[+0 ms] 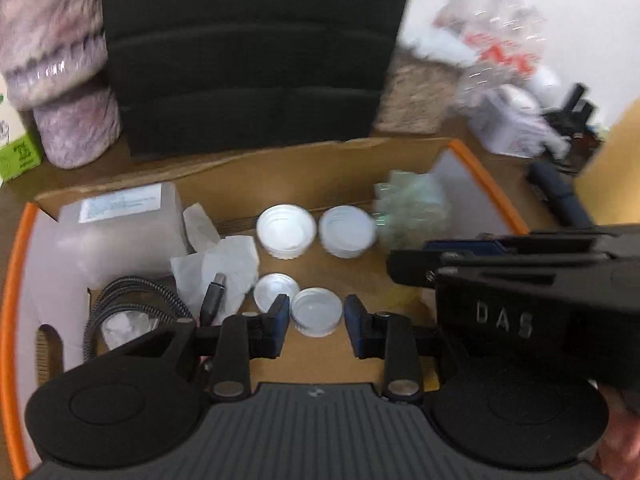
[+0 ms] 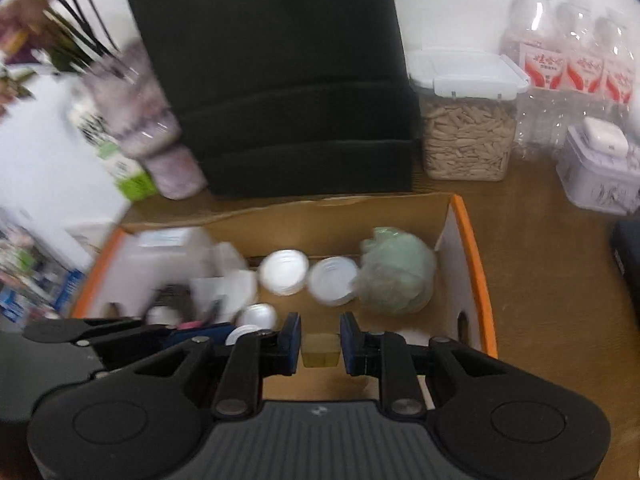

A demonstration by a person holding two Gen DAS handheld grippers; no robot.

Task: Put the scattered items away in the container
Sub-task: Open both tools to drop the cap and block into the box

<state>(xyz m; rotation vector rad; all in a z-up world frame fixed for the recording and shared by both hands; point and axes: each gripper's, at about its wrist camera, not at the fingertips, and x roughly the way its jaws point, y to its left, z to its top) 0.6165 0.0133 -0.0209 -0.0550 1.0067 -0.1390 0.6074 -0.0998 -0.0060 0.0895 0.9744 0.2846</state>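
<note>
An orange-rimmed cardboard box holds several white caps, a green mesh puff, a clear jug, crumpled tissue and a braided cable. My left gripper hangs over the box floor. A white cap sits between its fingers with thin gaps on both sides, so the jaws stand open. My right gripper is over the box's near right part, shut on a small yellowish block. In the left wrist view its black body crosses the right side.
Behind the box stands a black tiered organiser, flanked by a furry purple cylinder and a green carton. A seed jar, water bottles and a white tin crowd the back right.
</note>
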